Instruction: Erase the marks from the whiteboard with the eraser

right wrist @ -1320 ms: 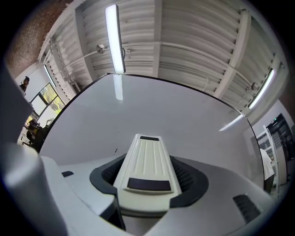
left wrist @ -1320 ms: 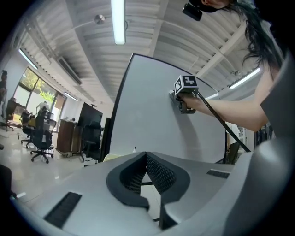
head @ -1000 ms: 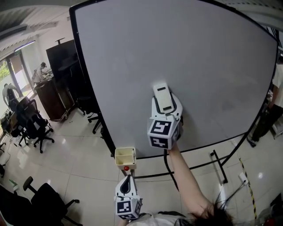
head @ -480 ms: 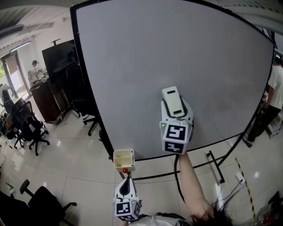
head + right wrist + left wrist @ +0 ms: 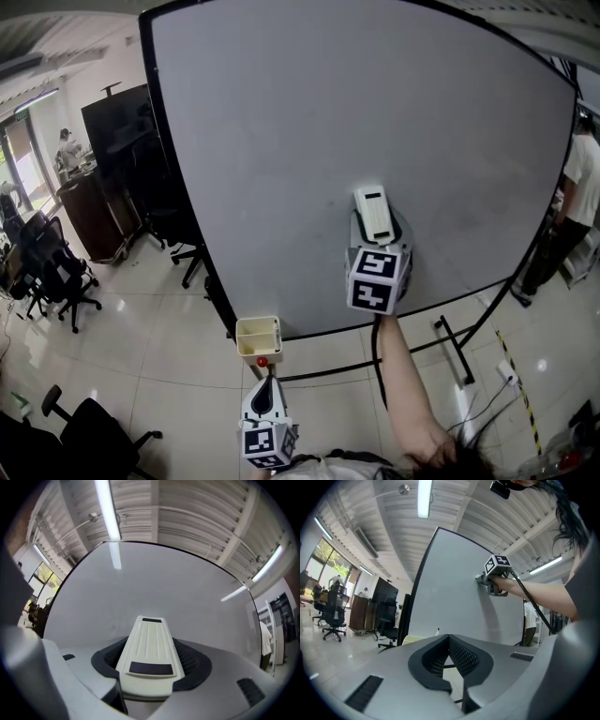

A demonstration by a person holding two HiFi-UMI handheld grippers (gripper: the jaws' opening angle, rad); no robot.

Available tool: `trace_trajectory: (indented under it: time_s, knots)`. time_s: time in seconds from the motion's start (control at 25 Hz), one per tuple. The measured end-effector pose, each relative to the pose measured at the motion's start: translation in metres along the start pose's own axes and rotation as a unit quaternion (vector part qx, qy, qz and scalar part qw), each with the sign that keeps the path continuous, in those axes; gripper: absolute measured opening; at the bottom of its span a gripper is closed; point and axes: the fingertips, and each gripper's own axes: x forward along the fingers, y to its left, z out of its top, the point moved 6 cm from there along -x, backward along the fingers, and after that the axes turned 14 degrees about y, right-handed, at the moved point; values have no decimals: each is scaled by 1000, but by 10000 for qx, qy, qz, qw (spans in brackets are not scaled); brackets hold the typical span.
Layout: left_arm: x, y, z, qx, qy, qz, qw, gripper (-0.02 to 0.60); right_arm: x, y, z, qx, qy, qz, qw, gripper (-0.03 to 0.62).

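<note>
The big black-framed whiteboard [image 5: 309, 122] fills the head view; its surface looks plain grey with no clear marks. My right gripper [image 5: 377, 230] is shut on a cream-white eraser [image 5: 374, 213] and holds it against the board's lower middle. In the right gripper view the eraser [image 5: 147, 649] sits between the jaws, pointing at the whiteboard [image 5: 178, 588]. My left gripper [image 5: 267, 394] hangs low below the board, its jaws together with nothing between them [image 5: 451, 657]. The left gripper view shows the right gripper [image 5: 493, 576] pressed to the whiteboard [image 5: 450, 602].
A cream tray box [image 5: 258, 336] with a red knob hangs at the board's lower left corner. Office chairs [image 5: 56, 272] and a dark cabinet [image 5: 89, 211] stand at left. A person [image 5: 562, 225] stands at the right edge. The board's stand legs [image 5: 455, 352] run over the tiled floor.
My right gripper has slid the eraser rightward and a little up across the board. The left gripper has stayed put.
</note>
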Motion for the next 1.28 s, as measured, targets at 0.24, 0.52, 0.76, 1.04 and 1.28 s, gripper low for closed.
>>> trace_trajectory:
  time_s: [0.24,0.52,0.76,1.04,1.28]
  knots:
    - [-1,5,0,-121,7,67,9999,-11,-9,112,-12,-1585,-48,231,9871,276]
    - [-6,4,-4,-117,30,107,9999,-11,-17,73,-10,-817,-102,524,9952,278]
    - [-2,11,-4,-187,61,158,9997,-11,8,-74,-23,1012,295,-157,9943,278]
    - [0,8,-4,-206,41,135,9997,-11,2,17,-23,-189,327,-2,9993,279]
    - [-6,10,-3,-259,49,238,9994,-11,-4,109,-33,-1425,304,359,9887,278]
